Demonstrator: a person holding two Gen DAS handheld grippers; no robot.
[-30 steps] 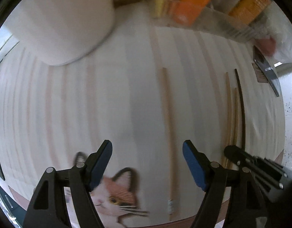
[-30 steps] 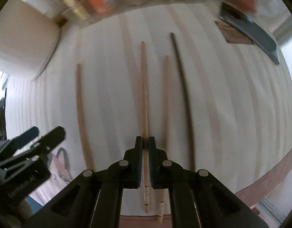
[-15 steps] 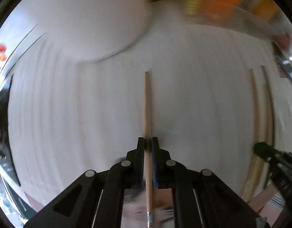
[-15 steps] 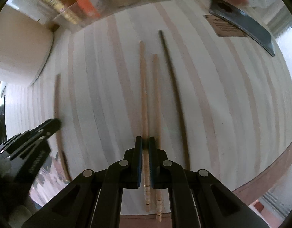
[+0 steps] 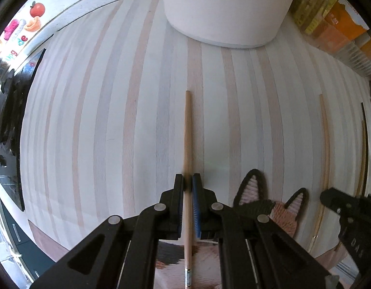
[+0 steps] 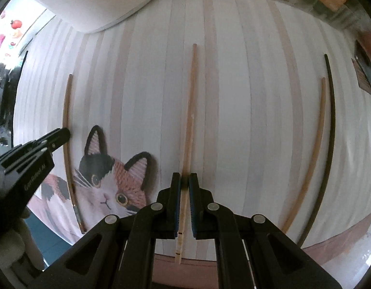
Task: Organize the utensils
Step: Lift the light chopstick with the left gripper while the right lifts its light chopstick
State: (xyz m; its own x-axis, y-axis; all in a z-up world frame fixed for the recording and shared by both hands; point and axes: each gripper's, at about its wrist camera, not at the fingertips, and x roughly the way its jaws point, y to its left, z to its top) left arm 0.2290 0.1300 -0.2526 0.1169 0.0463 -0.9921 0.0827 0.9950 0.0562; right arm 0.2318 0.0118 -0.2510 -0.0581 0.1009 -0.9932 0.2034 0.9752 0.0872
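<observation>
My left gripper is shut on a brown wooden chopstick that points away over the striped mat. My right gripper is shut on a lighter wooden chopstick, also pointing away. In the right wrist view the left gripper shows at the left with its chopstick. A second light chopstick and a black chopstick lie on the mat at the right. In the left wrist view the right gripper shows at the right edge.
A large white cylindrical container stands at the far side of the mat. Orange and yellow packages sit in a clear bin at the far right. A cat-shaped coaster lies near the front edge. A dark knife lies far right.
My left gripper closed on the brown chopstick and carried it left and nearer the white container. My right gripper moved its light chopstick left, away from the two chopsticks that stay on the mat.
</observation>
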